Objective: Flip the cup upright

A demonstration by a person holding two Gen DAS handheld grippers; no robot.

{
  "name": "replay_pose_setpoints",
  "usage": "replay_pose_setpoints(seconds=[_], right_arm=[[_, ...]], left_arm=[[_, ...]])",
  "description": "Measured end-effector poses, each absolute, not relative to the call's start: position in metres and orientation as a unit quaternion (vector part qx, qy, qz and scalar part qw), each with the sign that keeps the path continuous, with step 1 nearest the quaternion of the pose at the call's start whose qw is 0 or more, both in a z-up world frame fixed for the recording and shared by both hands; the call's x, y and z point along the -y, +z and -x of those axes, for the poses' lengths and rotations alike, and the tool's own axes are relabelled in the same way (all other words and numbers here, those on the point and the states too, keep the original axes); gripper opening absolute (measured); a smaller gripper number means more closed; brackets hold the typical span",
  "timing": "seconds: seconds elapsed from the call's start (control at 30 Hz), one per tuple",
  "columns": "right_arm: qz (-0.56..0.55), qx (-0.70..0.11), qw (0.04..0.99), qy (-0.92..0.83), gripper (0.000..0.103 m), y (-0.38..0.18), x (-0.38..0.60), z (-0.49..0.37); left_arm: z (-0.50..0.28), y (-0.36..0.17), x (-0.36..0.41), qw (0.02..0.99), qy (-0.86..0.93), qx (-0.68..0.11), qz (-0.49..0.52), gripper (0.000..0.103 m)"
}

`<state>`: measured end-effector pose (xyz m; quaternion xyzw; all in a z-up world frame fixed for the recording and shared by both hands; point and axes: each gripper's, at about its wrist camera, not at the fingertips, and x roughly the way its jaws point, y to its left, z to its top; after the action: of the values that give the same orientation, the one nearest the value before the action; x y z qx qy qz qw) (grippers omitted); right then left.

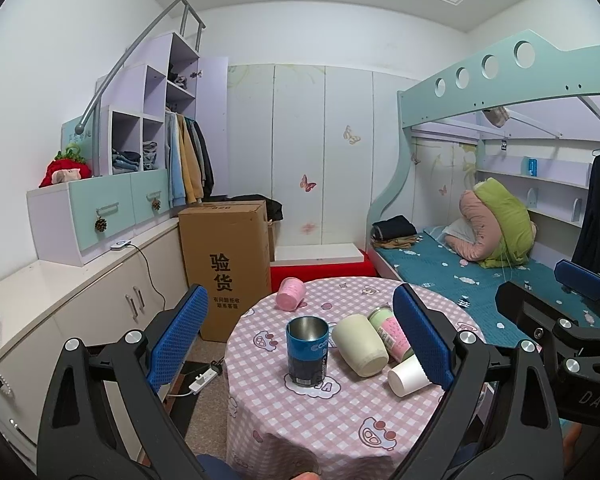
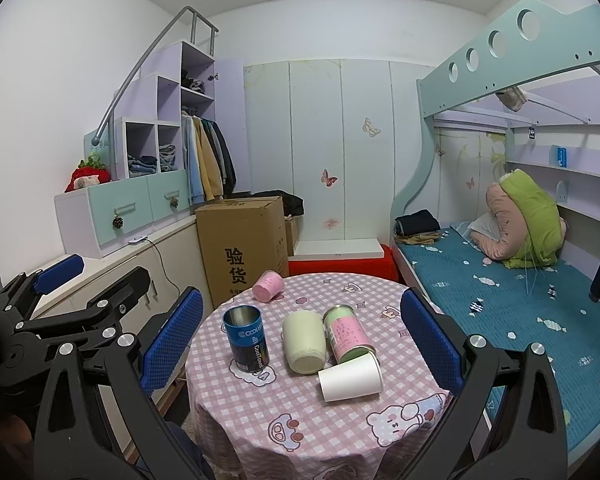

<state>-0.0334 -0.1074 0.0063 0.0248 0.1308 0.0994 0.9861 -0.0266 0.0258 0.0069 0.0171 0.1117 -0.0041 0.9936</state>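
Both the left gripper [image 1: 300, 344] and right gripper [image 2: 302, 340] spread, empty; ahead, cream plastic cup [image 2: 303, 341], green-pink labelled can [image 2: 346, 334], white paper cup [image 2: 351, 377] lie tipped, touching: risk, one rolling tableward when nudged.

- My left gripper [image 1: 300, 340] fills the lower part of the left wrist view: two black, angular arms, each tipped with a blue pad [image 1: 178, 334] bearing a fine dimpled grid.
- Round silver screws [image 1: 71, 345] sit at the joints of those arms, lower left and lower right of the frame.
- My right gripper [image 2: 302, 340] looks the same in its own view: black linkages, blue textured pads [image 2: 428, 336], silver screw heads [image 2: 476, 341].
- At the right edge of the left wrist view, the right gripper's black body carries pale letters "DAS" [image 1: 594, 404].
- At the bottom centre of the left wrist view I see a sliver of skin [image 1: 308, 476] beside dark blue fabric [image 1: 212, 466].
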Motion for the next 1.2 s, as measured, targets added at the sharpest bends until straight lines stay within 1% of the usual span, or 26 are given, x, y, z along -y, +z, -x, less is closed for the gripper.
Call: replay_pose_setpoints(seconds=[1.2], right_arm=[[-0.027, -0.134, 0.986, 0.095, 0.096, 0.004, 0.1084, 0.0312]], left_arm=[[0.0225, 0.0074, -0.0207, 0.993, -0.007, -0.115, -0.018, 0.094]])
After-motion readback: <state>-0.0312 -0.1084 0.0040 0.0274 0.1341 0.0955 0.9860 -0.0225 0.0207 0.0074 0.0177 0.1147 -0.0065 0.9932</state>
